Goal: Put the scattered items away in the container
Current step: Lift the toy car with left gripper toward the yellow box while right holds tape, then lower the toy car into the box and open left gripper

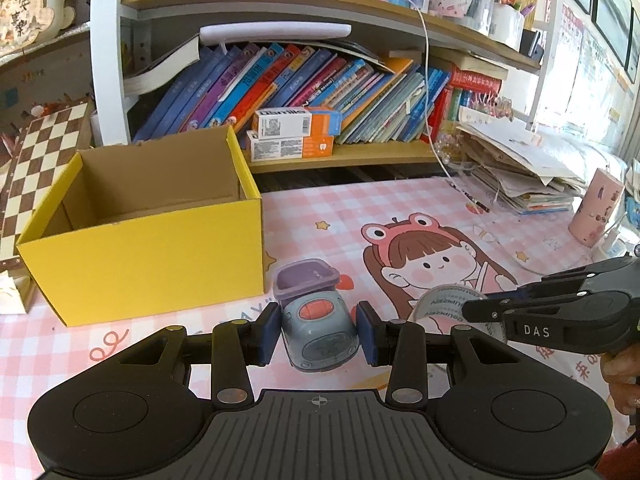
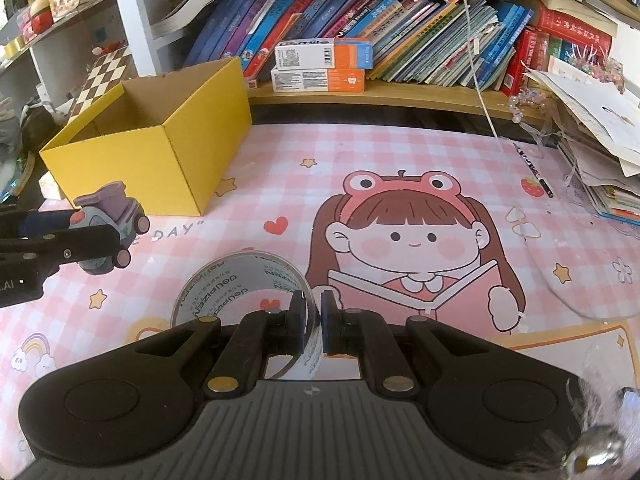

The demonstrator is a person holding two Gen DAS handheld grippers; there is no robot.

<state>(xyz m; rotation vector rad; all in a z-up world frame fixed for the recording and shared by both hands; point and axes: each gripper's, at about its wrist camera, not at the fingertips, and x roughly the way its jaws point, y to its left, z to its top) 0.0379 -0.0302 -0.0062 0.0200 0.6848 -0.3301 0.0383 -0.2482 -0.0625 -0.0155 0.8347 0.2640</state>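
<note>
My left gripper [image 1: 319,334] is shut on a grey toy car [image 1: 308,284] with a purple bucket, its blue pads pressing the car's sides, low over the pink mat. Just behind and to the left of it stands the open yellow box [image 1: 152,264], with nothing visible inside. My right gripper [image 2: 315,320] is shut on the wall of a clear tape roll [image 2: 224,292], one finger inside the ring and one outside. From the right wrist view the left gripper [image 2: 80,236] and the car [image 2: 116,208] show at the left, in front of the yellow box [image 2: 132,168]. The right gripper [image 1: 476,312] and tape roll [image 1: 440,304] sit right of the car.
Behind the mat [image 2: 280,168] runs a low shelf of leaning books with two orange-and-white cartons [image 1: 296,122]. A stack of papers [image 1: 520,168] and a pink cup [image 1: 596,208] stand at the right. A chessboard [image 1: 40,152] leans left of the box. A white cable [image 1: 428,80] hangs down.
</note>
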